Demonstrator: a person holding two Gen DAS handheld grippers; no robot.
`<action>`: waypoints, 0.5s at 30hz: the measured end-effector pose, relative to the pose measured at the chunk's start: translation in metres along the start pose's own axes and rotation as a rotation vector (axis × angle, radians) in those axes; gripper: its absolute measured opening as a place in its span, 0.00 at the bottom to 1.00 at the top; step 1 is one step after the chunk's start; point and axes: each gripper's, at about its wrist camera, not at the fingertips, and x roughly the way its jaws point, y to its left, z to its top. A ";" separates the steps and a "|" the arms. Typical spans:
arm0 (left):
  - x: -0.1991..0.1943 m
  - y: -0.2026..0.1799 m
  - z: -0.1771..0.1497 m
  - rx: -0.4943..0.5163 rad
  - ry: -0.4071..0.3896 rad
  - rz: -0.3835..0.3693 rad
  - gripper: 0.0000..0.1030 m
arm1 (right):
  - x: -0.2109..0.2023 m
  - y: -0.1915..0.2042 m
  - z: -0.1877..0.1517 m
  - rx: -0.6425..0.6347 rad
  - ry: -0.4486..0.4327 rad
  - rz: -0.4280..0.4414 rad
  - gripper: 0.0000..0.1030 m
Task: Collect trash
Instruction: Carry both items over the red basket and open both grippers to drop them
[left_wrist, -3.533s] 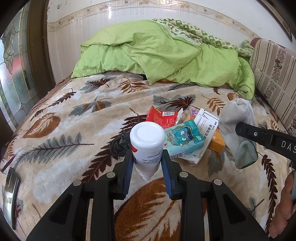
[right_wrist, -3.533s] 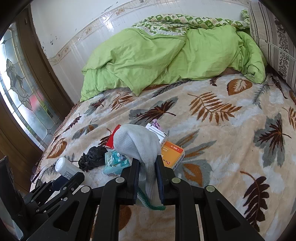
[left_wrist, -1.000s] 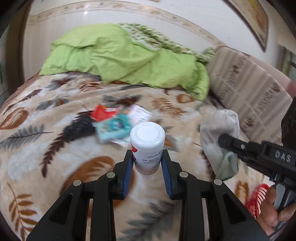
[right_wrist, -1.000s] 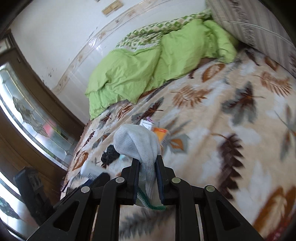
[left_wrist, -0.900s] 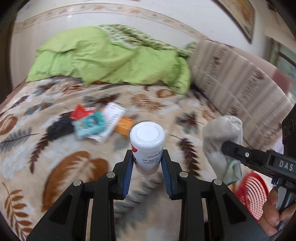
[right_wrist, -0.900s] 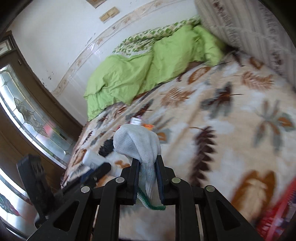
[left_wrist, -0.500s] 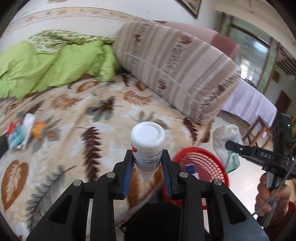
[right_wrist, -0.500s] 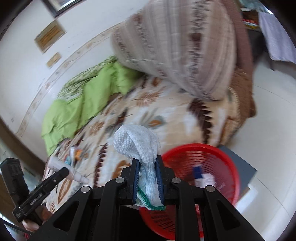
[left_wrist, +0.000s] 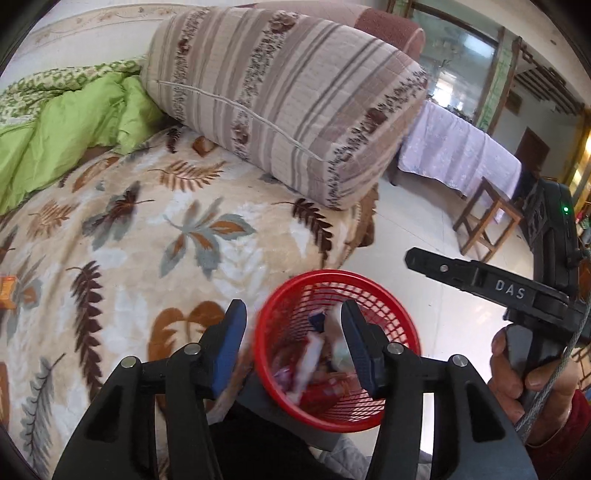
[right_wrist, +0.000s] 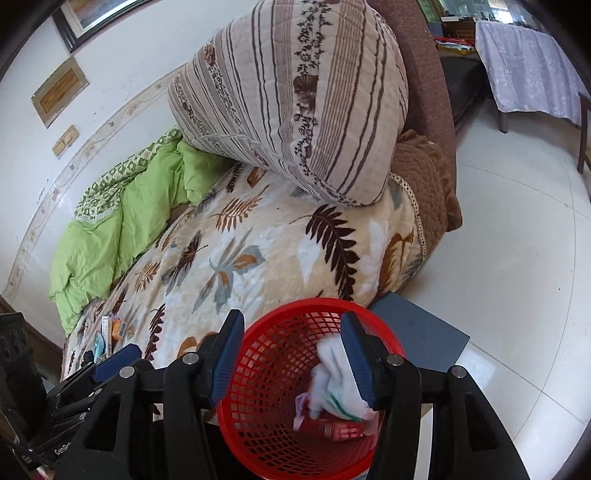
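Bed (left_wrist: 155, 229) with leaf-print blanket lies left of the red basket (right_wrist: 258, 373), which stands on the floor against the bed's edge. Left tool (left_wrist: 293, 347) hangs above the basket, jaws just opened and apart, nothing between them. Right tool (right_wrist: 291, 360) hangs above the same basket, jaws likewise just opened and apart, gripping nothing. White sock (right_wrist: 334, 387) lies inside the basket among blurred wrappers. Striped cushion (right_wrist: 295, 96) rests on the bed beyond the basket.
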 end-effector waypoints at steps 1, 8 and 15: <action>-0.006 0.007 -0.001 -0.010 -0.006 0.005 0.51 | 0.003 0.002 0.001 0.003 0.008 0.015 0.56; -0.045 0.072 -0.019 -0.093 -0.051 0.112 0.55 | 0.030 0.057 -0.008 -0.082 0.078 0.104 0.60; -0.094 0.156 -0.046 -0.241 -0.106 0.246 0.57 | 0.073 0.150 -0.027 -0.253 0.167 0.195 0.60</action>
